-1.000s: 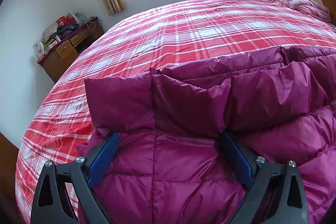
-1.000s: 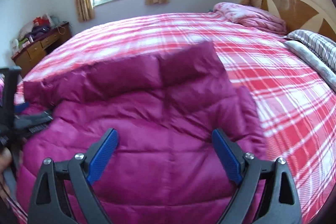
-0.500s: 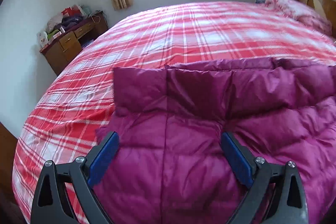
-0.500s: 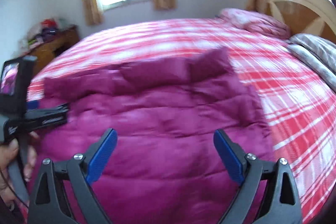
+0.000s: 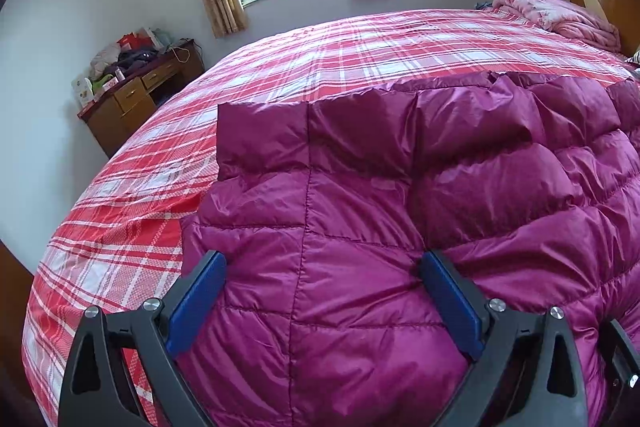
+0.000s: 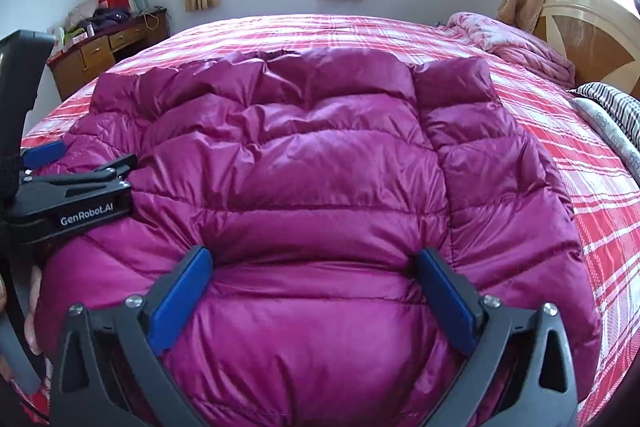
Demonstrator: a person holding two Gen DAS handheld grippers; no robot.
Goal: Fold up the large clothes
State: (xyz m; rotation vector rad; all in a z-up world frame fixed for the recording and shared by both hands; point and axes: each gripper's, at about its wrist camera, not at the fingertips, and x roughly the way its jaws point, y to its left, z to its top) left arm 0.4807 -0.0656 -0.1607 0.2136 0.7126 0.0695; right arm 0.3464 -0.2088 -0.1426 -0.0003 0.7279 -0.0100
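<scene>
A magenta puffer jacket lies spread on the red plaid bed cover, its far edge folded over as a flat band. My left gripper hovers open over the jacket's left part, with quilted fabric showing between its blue pads but not pinched. My right gripper is over the near middle of the jacket, its jaws opening wide, fabric bulging between them and not gripped. In the right wrist view the left gripper shows at the left edge, resting by the jacket's side.
A folded pink quilt and a wooden headboard are at the far right, with a striped pillow beside them. A cluttered wooden desk stands by the left wall. A hand holds the left tool.
The jacket's far flap, raised a second ago, now lies flat on the garment. Both grippers have drawn back, and the right jaws stand a little wider.
</scene>
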